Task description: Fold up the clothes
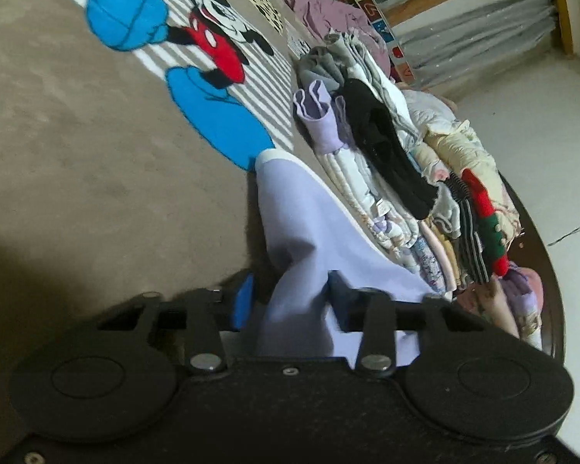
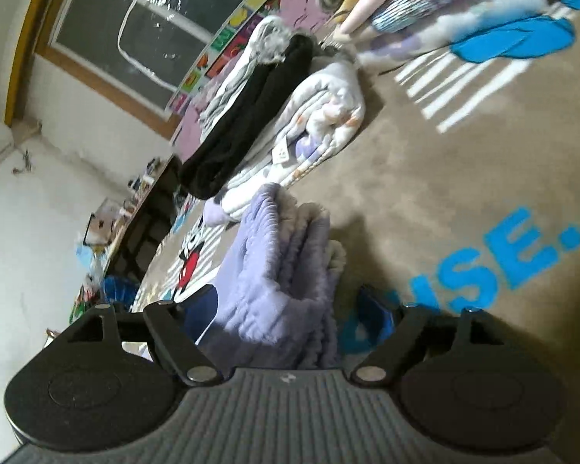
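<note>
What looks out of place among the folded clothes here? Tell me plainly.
One thing: a black garment lies draped loosely across the top of the folded stack, unfolded, unlike the neat layers beneath. Both grippers grip the lavender garment normally.

Blue letters "USE.." stand on the carpet [image 2: 425,178]

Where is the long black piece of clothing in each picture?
Left wrist view: the black garment lies draped over the stack of folded clothes, right of centre.
Right wrist view: the black garment lies on the same stack, upper left of centre.
Shared landmark: the Mickey Mouse rug under the stack.
</note>
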{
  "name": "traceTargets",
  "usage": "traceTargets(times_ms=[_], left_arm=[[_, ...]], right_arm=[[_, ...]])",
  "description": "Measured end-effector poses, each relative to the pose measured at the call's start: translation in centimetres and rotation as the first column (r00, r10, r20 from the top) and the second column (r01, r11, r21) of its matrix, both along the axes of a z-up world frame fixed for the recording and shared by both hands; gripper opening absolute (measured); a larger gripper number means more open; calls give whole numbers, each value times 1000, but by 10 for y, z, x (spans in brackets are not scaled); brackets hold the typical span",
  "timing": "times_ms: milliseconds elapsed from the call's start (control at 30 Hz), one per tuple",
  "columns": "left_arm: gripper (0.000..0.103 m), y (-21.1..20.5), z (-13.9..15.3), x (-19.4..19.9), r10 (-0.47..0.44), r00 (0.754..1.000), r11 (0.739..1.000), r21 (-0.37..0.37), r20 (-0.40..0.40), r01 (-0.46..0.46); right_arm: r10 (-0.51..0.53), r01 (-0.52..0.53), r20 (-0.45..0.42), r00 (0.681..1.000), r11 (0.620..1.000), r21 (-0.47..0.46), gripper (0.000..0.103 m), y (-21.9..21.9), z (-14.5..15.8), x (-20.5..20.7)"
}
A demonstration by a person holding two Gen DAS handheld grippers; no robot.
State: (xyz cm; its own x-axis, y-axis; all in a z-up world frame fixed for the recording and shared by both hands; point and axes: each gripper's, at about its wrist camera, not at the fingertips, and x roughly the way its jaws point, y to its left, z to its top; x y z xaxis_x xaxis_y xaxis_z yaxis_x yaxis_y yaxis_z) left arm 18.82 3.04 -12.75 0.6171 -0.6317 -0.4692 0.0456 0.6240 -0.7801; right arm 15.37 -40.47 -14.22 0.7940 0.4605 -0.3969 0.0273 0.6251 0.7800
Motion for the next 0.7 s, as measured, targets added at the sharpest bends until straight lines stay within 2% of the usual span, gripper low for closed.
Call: traceTargets(times_ms=[33, 67, 100, 133, 167, 233, 267, 300, 367, 400, 433, 467, 500, 533, 600, 667, 700], left_arm=[[12, -3, -2, 3, -6, 1000, 1000, 4, 0, 6], [8, -4, -2, 5, -5, 1000, 1000, 9, -9, 5], [8, -2, 0, 3, 6, 1000, 1000, 6, -5, -6], [7, 5, 7, -1, 28, 1000, 1000, -4, 12, -28], [7, 12, 14, -5, 50, 998, 999, -16, 31, -50], [8, 23, 7, -2, 55, 998, 998, 22, -15, -54], [18, 28, 3, -1, 57, 998, 998, 42, -39, -55], [18, 33, -1, 1, 60, 996, 997, 61, -63, -56], [21, 38, 9, -5, 68, 997, 993, 94, -28, -65], [28, 40, 14, -8, 71, 997, 992, 109, -9, -70], [45, 42, 20, -11, 79, 997, 988, 132, 21, -81], [52, 45, 21, -12, 85, 996, 990, 107, 33, -88], [52, 49, 19, -11, 93, 995, 993, 64, 27, -95], [52, 52, 16, -10, 101, 995, 995, 20, 19, -102], [52, 49, 13, -8, 87, 996, 996, 13, 3, -88], [49, 46, 10, -5, 73, 997, 997, 9, -12, -72], [49, 44, 9, -4, 65, 998, 998, 6, -20, -65]], right_arm=[[11, -11, -3, 1000, 1000, -11, 80, 2, 1, 2], [22, -22, 0, 1000, 999, -32, 80, 6, 2, 3], [33, -32, 2, 999, 998, -52, 74, 9, 3, 5], [46, -46, -2, 999, 997, -55, 55, 12, 2, 5], [58, -58, -5, 998, 997, -57, 49, 14, 2, 5], [61, -60, 19, 998, 998, -27, 47, 18, 6, -1], [79, -78, 24, 997, 997, -24, 47, 23, 9, -1], [96, -95, 11, 995, 994, -46, 47, 29, 9, -1], [115, -116, -15, 993, 990, -85, 49, 38, 5, -2], [107, -107, 1, 994, 990, -94, 50, 38, 7, -5], [91, -89, 12, 996, 991, -97, 61, 38, 10, -11], [62, -59, 34, 997, 995, -82, 69, 34, 15, -19], [34, -30, 55, 998, 997, -65, 81, 30, 20, -27], [11, -9, 69, 998, 999, -32, 83, 25, 21, -33], [-9, 7, 56, 998, 999, 32, 83, 15, 16, -36], [8, -8, 1, 1000, 997, 83, 83, 9, 4, -27], [31, -30, -6, 1000, 998, 58, 83, 11, 5, -22]])
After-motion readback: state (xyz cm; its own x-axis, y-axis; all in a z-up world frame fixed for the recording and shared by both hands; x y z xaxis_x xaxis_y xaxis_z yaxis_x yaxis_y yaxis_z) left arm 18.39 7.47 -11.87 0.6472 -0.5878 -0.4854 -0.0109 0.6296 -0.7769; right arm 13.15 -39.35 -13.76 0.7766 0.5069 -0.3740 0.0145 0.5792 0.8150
